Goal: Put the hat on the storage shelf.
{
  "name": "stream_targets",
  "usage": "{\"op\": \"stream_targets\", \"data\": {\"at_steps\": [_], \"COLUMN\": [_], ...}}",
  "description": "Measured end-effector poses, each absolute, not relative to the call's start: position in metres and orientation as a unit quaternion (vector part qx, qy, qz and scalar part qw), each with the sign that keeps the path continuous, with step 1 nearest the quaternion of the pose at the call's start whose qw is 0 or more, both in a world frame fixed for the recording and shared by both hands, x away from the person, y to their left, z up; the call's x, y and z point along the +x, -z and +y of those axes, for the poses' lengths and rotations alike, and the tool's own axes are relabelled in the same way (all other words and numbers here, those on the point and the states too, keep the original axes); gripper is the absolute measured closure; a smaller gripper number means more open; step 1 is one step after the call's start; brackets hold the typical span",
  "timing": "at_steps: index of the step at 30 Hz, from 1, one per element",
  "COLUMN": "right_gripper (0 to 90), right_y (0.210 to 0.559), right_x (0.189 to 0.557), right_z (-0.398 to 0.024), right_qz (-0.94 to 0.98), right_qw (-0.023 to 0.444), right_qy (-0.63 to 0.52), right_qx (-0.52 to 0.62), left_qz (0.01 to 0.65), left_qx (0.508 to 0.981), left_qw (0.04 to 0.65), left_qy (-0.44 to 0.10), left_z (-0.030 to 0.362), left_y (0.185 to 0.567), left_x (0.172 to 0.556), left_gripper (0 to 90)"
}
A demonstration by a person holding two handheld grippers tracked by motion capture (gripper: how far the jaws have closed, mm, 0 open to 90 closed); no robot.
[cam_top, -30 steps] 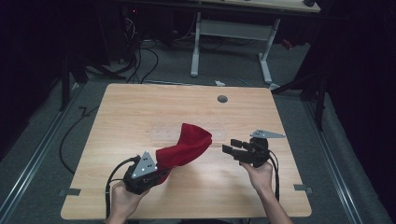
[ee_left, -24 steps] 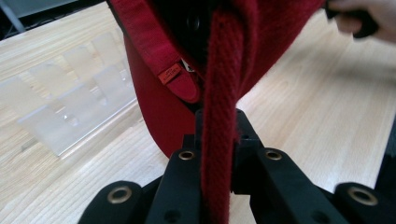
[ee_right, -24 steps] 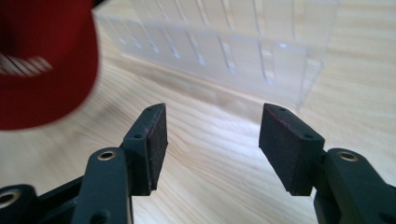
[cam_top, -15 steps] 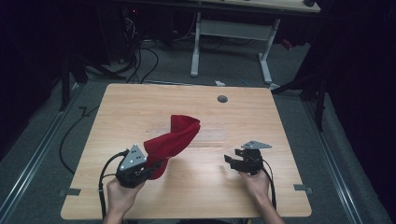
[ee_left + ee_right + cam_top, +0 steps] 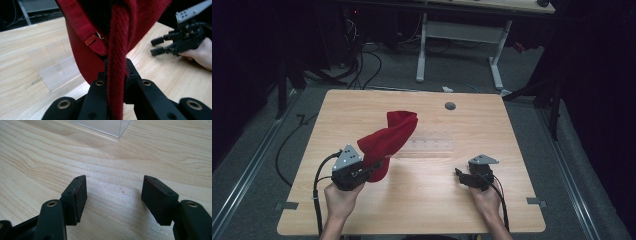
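Two grippers: both are low over the light wooden table [image 5: 512, 130], near its front edge.
Left gripper [image 5: 373, 167]: its jaws are clamped on a thick edge of the soft red fabric cap [image 5: 389, 140], which stands up over the table, just left of the clear plastic stand [image 5: 428, 146].
Right gripper [image 5: 460, 175]: jaws wide apart with nothing between, right of the stand.
Change: the cap has moved slightly left with the left gripper; the right gripper has drawn back toward the front edge.
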State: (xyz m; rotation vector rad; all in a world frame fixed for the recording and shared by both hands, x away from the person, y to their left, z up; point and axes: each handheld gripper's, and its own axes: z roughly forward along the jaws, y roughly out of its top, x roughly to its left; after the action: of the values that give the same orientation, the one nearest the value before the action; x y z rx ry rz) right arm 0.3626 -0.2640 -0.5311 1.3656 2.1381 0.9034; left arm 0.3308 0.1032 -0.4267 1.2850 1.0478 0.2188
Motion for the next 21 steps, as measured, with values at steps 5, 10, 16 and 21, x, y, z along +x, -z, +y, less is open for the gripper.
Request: {"op": "stream_targets", "data": {"at_steps": [5, 10, 16, 21], "right_gripper": [35.5, 34.8, 34.3, 34.2], "right_y": [0.531, 0.531, 0.531, 0.531], "right_x": [0.362, 0.362, 0.362, 0.362], "right_z": [-0.264, -0.263, -0.263, -0.263], "right_qz": [0.776, 0.776, 0.777, 0.777], "right_qw": [0.220, 0.219, 0.220, 0.219], "right_qy": [-0.326, -0.326, -0.326, -0.327], "right_qx": [0.493, 0.493, 0.492, 0.492], "left_qz": [0.471, 0.478, 0.485, 0.486], "left_qx": [0.552, 0.542, 0.530, 0.522], "left_qw": [0.681, 0.685, 0.689, 0.693], "left_qy": [-0.095, -0.097, -0.103, -0.107], "left_z": [0.106, 0.108, 0.109, 0.111], "left_y": [0.420, 0.414, 0.406, 0.401], "left_x": [0.340, 0.348, 0.360, 0.370], "left_gripper": [84.5, 84.5, 84.4, 84.4]}}
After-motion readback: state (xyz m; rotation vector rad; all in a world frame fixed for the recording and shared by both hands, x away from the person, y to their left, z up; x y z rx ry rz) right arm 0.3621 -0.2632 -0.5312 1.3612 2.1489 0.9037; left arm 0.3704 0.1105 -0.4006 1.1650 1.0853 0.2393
